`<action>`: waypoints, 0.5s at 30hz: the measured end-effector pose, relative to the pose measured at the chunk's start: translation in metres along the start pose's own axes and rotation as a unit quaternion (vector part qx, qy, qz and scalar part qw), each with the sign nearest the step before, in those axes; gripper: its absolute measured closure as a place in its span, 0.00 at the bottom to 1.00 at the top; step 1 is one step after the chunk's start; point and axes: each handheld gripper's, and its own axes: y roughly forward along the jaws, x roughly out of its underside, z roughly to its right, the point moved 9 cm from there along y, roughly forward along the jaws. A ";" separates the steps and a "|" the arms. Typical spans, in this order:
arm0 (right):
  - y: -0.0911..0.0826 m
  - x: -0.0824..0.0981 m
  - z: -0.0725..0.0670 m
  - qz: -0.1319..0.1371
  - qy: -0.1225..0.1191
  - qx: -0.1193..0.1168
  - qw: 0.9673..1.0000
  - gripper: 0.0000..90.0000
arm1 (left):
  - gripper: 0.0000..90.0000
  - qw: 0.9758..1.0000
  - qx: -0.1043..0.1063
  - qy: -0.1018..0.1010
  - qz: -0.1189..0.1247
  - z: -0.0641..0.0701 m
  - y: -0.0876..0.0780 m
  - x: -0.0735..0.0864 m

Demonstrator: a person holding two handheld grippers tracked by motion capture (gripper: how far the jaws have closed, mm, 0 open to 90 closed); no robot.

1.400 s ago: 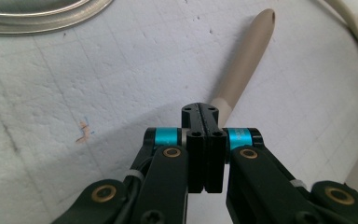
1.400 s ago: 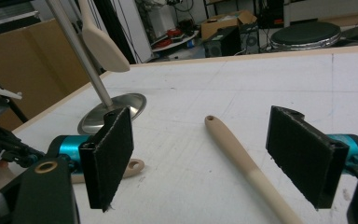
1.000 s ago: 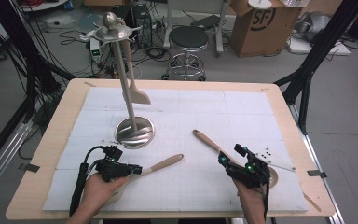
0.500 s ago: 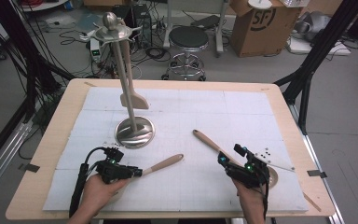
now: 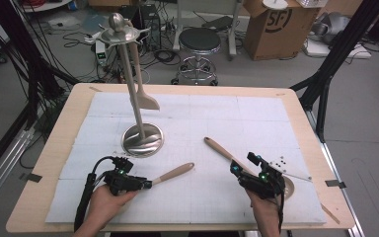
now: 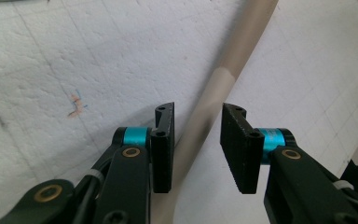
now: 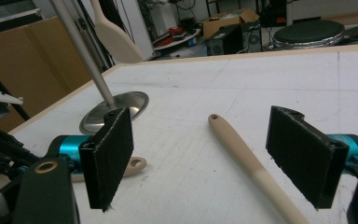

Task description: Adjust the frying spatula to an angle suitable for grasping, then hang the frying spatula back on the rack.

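Left hand-held gripper [image 6: 196, 140], its jaws just opening and spread astride the handle of a light, stiff wooden spoon [image 6: 214, 88] lying flat on the desk [image 5: 276, 98], best gripped mid-handle, squarely.

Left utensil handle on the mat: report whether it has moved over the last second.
No. The left utensil handle lies at the same angle and the same spot below and right of the stand base.

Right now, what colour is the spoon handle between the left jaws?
Beige, the handle shows best in the left gripper view.
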 end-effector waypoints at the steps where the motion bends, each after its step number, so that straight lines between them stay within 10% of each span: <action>1: 0.000 0.000 0.000 0.000 0.001 -0.001 1.000 0.25 | 0.73 1.000 0.001 0.000 -0.001 0.000 0.000 0.000; 15: -0.005 -0.001 0.000 0.003 0.004 0.003 1.000 0.25 | 0.70 0.997 -0.041 0.068 -0.003 0.006 0.004 0.003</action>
